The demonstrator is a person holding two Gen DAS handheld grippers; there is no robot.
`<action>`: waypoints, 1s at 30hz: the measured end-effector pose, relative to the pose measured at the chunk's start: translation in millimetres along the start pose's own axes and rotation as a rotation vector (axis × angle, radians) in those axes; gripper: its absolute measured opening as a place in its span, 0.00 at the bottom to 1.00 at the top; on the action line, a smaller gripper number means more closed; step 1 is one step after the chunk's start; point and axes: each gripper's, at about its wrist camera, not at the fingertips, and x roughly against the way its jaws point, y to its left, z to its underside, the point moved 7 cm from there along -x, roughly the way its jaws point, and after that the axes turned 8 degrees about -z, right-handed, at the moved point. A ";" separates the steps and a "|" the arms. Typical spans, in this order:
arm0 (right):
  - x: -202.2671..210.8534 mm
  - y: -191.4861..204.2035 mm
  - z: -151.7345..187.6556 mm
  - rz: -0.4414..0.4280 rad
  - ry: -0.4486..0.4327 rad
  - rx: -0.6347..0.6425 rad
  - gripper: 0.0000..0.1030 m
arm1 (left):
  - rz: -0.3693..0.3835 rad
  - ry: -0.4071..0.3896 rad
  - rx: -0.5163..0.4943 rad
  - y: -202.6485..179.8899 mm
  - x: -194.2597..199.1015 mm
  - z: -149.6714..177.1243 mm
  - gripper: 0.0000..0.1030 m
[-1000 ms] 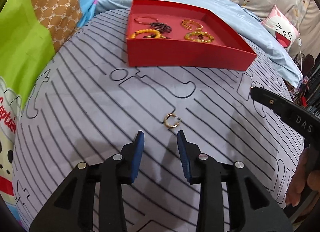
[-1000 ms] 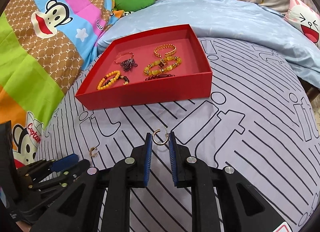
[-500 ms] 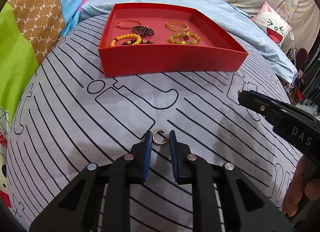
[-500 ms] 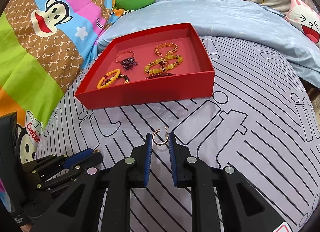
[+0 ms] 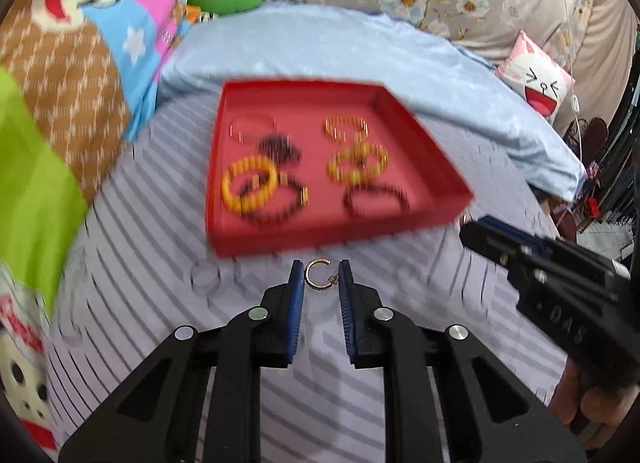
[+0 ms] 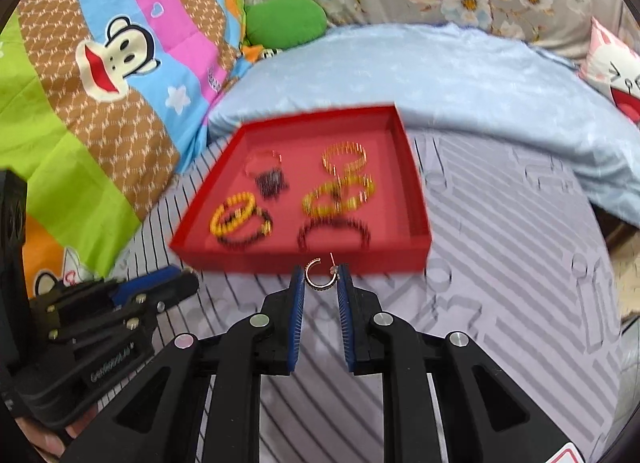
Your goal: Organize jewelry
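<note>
My left gripper (image 5: 320, 273) is shut on a small gold hoop earring (image 5: 316, 274) and holds it above the striped cloth, just short of the red tray (image 5: 328, 235). My right gripper (image 6: 321, 275) is shut on a second gold hoop earring (image 6: 318, 274), also lifted at the near wall of the red tray (image 6: 304, 259). The tray holds several bracelets, yellow bead ones (image 5: 250, 187) and dark ones (image 5: 376, 199). Each gripper shows in the other's view: the right one (image 5: 560, 283) at the right, the left one (image 6: 120, 303) at the left.
The tray lies on a grey cloth with black line patterns (image 6: 520, 263) over a bed. A light blue pillow (image 5: 320, 51) lies behind the tray. A colourful cartoon blanket (image 6: 100, 83) rises on the left. A pink cat cushion (image 5: 536, 79) sits far right.
Both grippers have lifted off the cloth with their earrings and moved forward toward the tray, which now looks closer and is seen from higher up. The view is blurred by motion.
</note>
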 end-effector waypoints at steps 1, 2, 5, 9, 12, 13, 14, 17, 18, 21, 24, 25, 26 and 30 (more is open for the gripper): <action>-1.2 0.7 -9.0 0.004 -0.009 0.010 0.15 | -0.009 -0.019 -0.002 0.8 -0.6 -13.2 0.17; -3.7 1.1 -18.0 0.009 -0.016 0.021 0.15 | -0.013 -0.031 -0.003 1.3 -1.7 -22.2 0.17; -13.8 -0.5 -38.6 0.019 -0.025 0.036 0.15 | -0.032 -0.064 -0.006 0.6 -11.6 -57.2 0.17; -37.3 -4.6 -60.7 0.030 -0.018 0.046 0.15 | -0.049 -0.076 -0.007 -1.6 -30.7 -84.5 0.17; -55.8 -11.4 -73.1 0.041 -0.008 0.038 0.15 | -0.064 -0.071 -0.008 -2.6 -49.1 -100.8 0.17; -60.6 -13.5 -75.9 0.041 -0.004 0.034 0.15 | -0.068 -0.070 -0.008 -2.2 -52.5 -102.6 0.17; -66.3 -15.3 -79.1 0.042 0.001 0.032 0.15 | -0.077 -0.065 -0.010 -2.1 -60.4 -107.1 0.17; -80.3 -20.3 -86.0 0.049 0.008 0.035 0.15 | -0.092 -0.058 -0.016 -2.9 -74.4 -113.0 0.17; -84.5 -21.3 -87.1 0.051 0.012 0.036 0.16 | -0.092 -0.052 -0.015 -3.0 -79.9 -115.0 0.17; -97.2 -26.7 -89.8 0.060 0.025 0.034 0.16 | -0.098 -0.041 -0.017 -3.2 -93.1 -118.3 0.17; -107.3 -31.9 -91.1 0.066 0.035 0.025 0.16 | -0.098 -0.027 -0.015 -2.8 -103.8 -120.4 0.17; -110.3 -33.0 -91.3 0.066 0.039 0.022 0.16 | -0.099 -0.024 -0.015 -2.4 -107.1 -120.8 0.17; -113.5 -34.3 -91.2 0.067 0.041 0.018 0.16 | -0.101 -0.020 -0.014 -2.1 -110.3 -121.1 0.17; -120.9 -36.8 -91.6 0.074 0.045 0.011 0.16 | -0.108 -0.007 -0.010 -1.2 -119.4 -122.5 0.17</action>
